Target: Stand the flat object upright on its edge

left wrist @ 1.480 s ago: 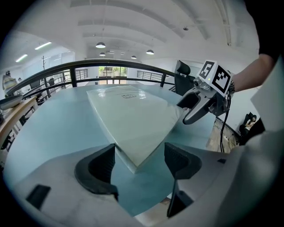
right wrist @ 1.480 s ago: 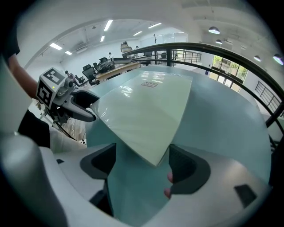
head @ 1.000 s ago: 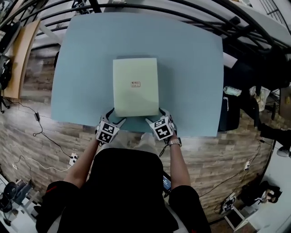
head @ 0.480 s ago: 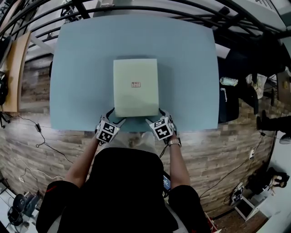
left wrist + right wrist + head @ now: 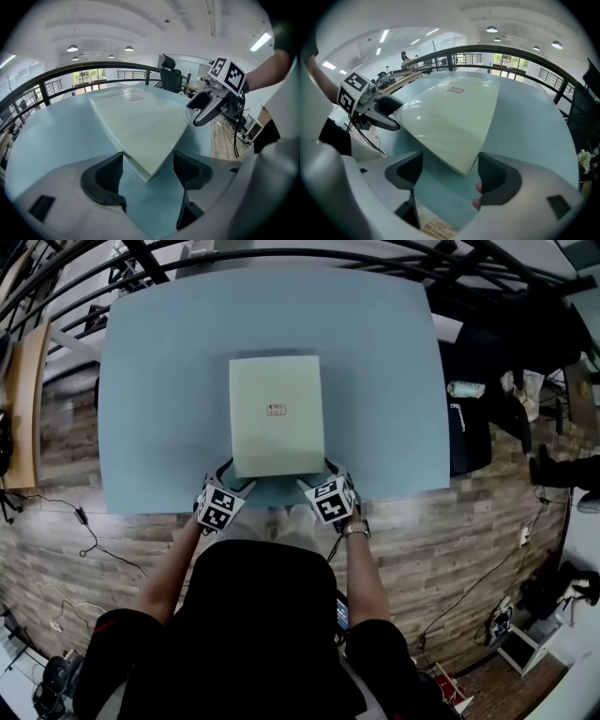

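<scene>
1. A pale green flat rectangular slab [image 5: 277, 415] is lying with its broad face up on the light blue table top [image 5: 169, 381], about in the middle between the table's left and right sides and toward the near edge; it is not standing on an edge.
2. Its long axis is running away from the person, toward the far side of the table; one short edge is facing the person; a small label with red print [image 5: 276, 410] is sitting near the centre of the upper face.
3. The left gripper [image 5: 147, 176] is waiting at the near left corner of the slab; its jaws are standing apart, and the corner is pointing into the gap between the two dark pads; they are not clenching it.
4. The right gripper [image 5: 450, 173] is doing the same at the near right corner; its jaws are parted too, with the corner lying between them, not pressed.
5. Both grippers are staying low at the table's near edge, one on each side of the slab's near short edge; the person's arms in black sleeves [image 5: 122, 652] are reaching forward over a wooden plank floor [image 5: 94, 540].
</scene>
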